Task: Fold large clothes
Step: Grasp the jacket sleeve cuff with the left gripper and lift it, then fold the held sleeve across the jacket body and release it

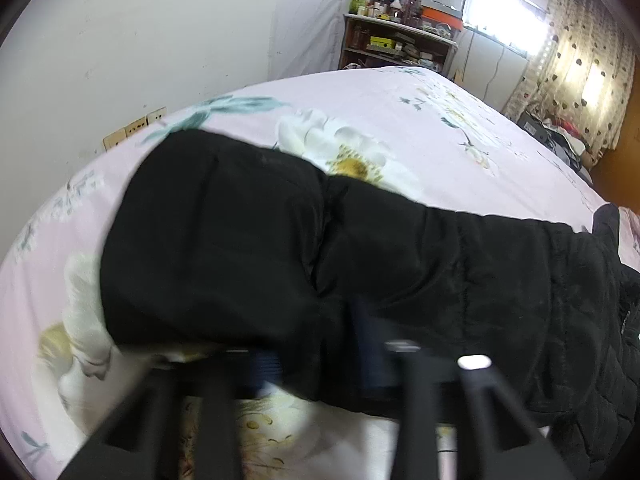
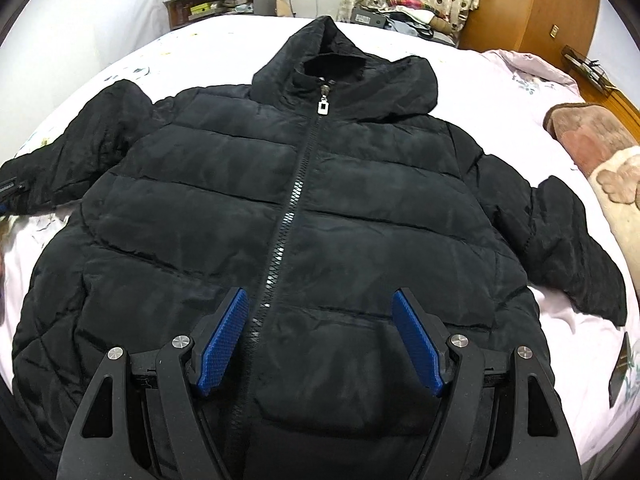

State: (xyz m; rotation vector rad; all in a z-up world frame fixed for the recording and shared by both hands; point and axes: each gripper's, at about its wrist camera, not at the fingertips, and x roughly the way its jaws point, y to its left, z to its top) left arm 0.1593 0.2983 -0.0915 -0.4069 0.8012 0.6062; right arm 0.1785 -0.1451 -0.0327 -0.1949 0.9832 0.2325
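Left wrist view: black puffer jacket (image 1: 360, 264) sleeve lies across bed (image 1: 400, 120) with pink floral sheet. Left gripper (image 1: 320, 356) low over sleeve, jaws drawn in on sleeve cloth, blue pads half buried in fabric, picture blurred. Cluttered shelf (image 1: 396, 40) beyond bed's far end, curtain (image 1: 580, 60) at right.

Right wrist view: jacket spread flat on bed, front up, zipper (image 2: 296, 184) closed, hood (image 2: 344, 68) at far end, sleeves out to both sides. Right gripper (image 2: 320, 340) above hem, jaws wide apart, straddling zipper line, nothing between pads. Pink pillow (image 2: 596, 148) at right.
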